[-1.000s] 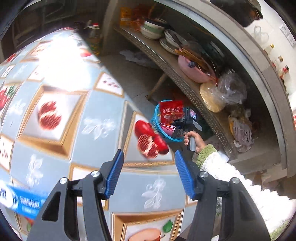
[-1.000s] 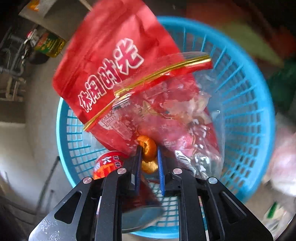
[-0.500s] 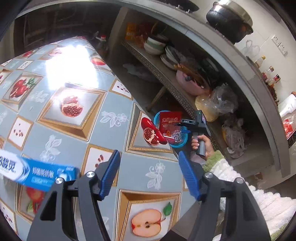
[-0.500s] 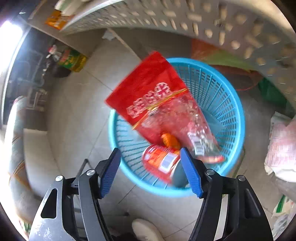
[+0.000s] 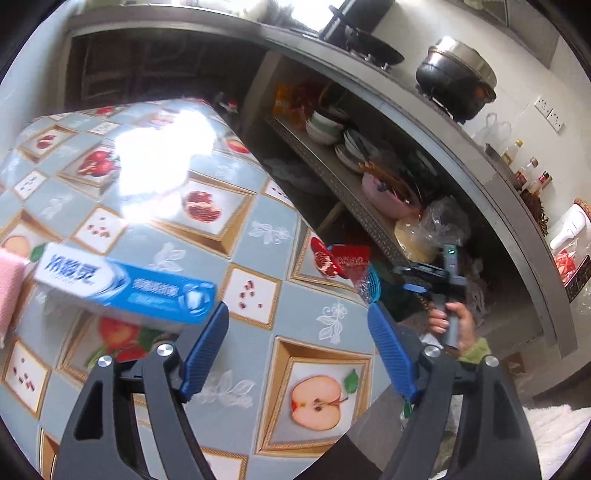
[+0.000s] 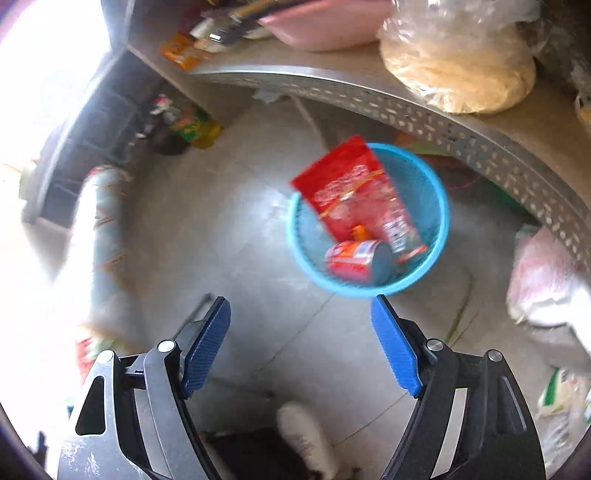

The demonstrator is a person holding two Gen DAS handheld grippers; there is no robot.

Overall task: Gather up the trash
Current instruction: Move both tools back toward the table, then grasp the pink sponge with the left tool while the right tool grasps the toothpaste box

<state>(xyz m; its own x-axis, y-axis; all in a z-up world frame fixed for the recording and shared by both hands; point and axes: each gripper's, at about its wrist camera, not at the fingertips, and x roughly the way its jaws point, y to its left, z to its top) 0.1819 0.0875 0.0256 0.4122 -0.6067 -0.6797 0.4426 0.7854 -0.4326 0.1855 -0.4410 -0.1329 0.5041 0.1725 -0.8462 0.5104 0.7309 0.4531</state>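
Observation:
A blue plastic basket (image 6: pixel 436 188) stands on the floor below a metal shelf. In it lie a red snack bag (image 6: pixel 343 188), a red can (image 6: pixel 351 258) and a small orange piece (image 6: pixel 358 232). My right gripper (image 6: pixel 301 339) is open and empty, well above the floor and back from the basket. My left gripper (image 5: pixel 297 343) is open and empty over the fruit-patterned table (image 5: pixel 258 206). A blue and white toothpaste box (image 5: pixel 125 284) lies on the table just left of my left fingers. The basket (image 5: pixel 371 286) and red bag (image 5: pixel 351 258) show past the table edge.
A perforated metal shelf (image 6: pixel 406 99) holds a pink bowl (image 6: pixel 325 33) and a bagged flatbread stack (image 6: pixel 458 70). White sacks (image 6: pixel 546 291) lie on the floor at right. A yellow-green bottle (image 6: pixel 195 129) stands at the back. A pink cloth (image 5: pixel 9 291) lies at the table's left.
My right gripper opened, let go of the orange piece into the basket and pulled up and away. My left gripper moved back over the table, bringing the toothpaste box closer.

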